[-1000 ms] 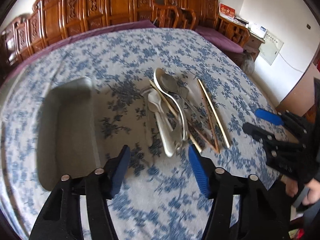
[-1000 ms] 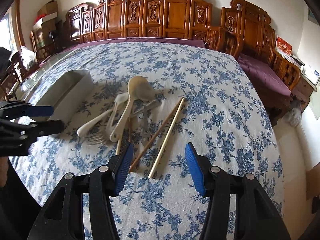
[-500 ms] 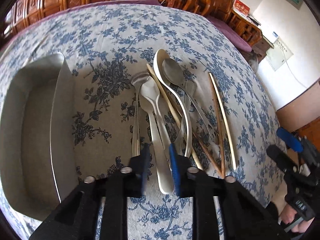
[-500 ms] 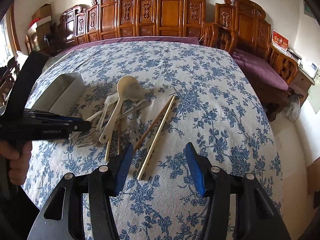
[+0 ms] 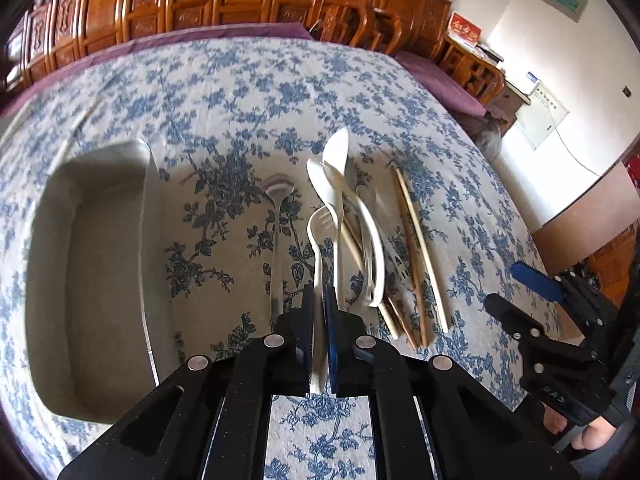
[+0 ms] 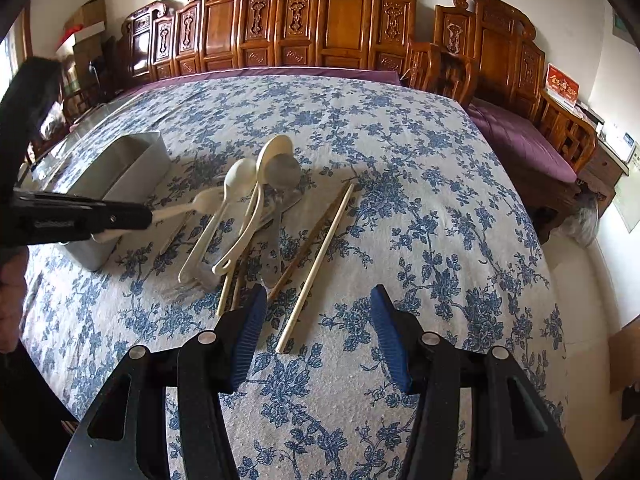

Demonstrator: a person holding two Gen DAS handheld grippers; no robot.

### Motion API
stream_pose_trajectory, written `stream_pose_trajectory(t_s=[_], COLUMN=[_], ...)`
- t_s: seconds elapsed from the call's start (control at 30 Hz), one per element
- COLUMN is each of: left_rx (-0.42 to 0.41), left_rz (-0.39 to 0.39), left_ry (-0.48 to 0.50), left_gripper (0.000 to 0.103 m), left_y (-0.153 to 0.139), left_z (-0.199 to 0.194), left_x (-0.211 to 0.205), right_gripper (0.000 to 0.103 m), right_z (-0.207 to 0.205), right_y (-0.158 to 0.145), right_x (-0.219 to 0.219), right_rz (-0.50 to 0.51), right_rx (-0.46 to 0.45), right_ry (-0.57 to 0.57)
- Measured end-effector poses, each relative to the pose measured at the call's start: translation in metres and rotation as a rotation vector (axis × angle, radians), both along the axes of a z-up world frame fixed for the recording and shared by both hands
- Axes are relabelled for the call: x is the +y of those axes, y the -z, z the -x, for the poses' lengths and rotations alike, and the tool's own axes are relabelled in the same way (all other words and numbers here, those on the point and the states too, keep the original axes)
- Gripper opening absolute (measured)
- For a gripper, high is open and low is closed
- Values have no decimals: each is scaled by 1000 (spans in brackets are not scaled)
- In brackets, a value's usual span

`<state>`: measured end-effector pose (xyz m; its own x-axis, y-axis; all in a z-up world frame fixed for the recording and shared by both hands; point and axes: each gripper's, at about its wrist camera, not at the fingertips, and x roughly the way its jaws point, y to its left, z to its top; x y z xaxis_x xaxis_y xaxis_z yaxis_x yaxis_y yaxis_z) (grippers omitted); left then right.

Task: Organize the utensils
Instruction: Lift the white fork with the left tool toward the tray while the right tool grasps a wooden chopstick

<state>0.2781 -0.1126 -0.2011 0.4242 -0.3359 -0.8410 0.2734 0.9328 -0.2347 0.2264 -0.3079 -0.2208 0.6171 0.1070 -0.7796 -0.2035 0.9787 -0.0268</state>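
My left gripper (image 5: 319,308) is closing its jaws on the handle of a white plastic fork (image 5: 319,240), and the pads press on it. In the right wrist view the fork (image 6: 188,206) sticks out of the left gripper (image 6: 132,216), lifted off the pile. The pile holds white spoons (image 6: 240,176), a metal spoon (image 5: 276,216), a metal fork and chopsticks (image 6: 320,264). My right gripper (image 6: 318,320) hangs open over the cloth, with the near ends of the chopsticks just beyond its fingertips and nothing between them.
A rectangular metal tray (image 5: 100,260) lies left of the pile on the blue-flowered tablecloth (image 6: 440,240). Carved wooden chairs (image 6: 344,20) line the far side of the table. A person's hand holds the right gripper (image 5: 520,300) at the table's right edge.
The left gripper came down onto the pile, shut on the white fork's handle and raised it. The right gripper has stayed where it was, still open.
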Motion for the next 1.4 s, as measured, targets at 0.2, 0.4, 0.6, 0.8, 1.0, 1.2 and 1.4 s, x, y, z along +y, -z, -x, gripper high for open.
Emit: stream_pose_trajectory(t_s=[0.2,0.4,0.6,0.8,1.0,1.2,1.4], left_rx=[-92,-136,-195,-222,-237,-272,-286], left_rz=[-40,-55,-68,-47,-37,-50,-64], left_ry=[7,-5,18,36,36,34,-3], left_gripper=[4,4,4,4,4,4,4], left_y=[-22,-29,-34,-31,-30,-39,-51], left_z=[14,14,26,34,37,43,45], left_x=[2,13,18,22,26,31,51], right_gripper=[56,56,51,31,29,12,6], right_z=[1,-2,-19,-53,-79,-89,-86], right_y=[2,5,16,40,56,55,55], right_x=[2,7,10,5,5,4,1], right_rz=[5,-8,-17,-3,21,50,79], right_rx=[4,11,38,98,131,157,169], right_ry=[0,-10,-8,35,60,79,94])
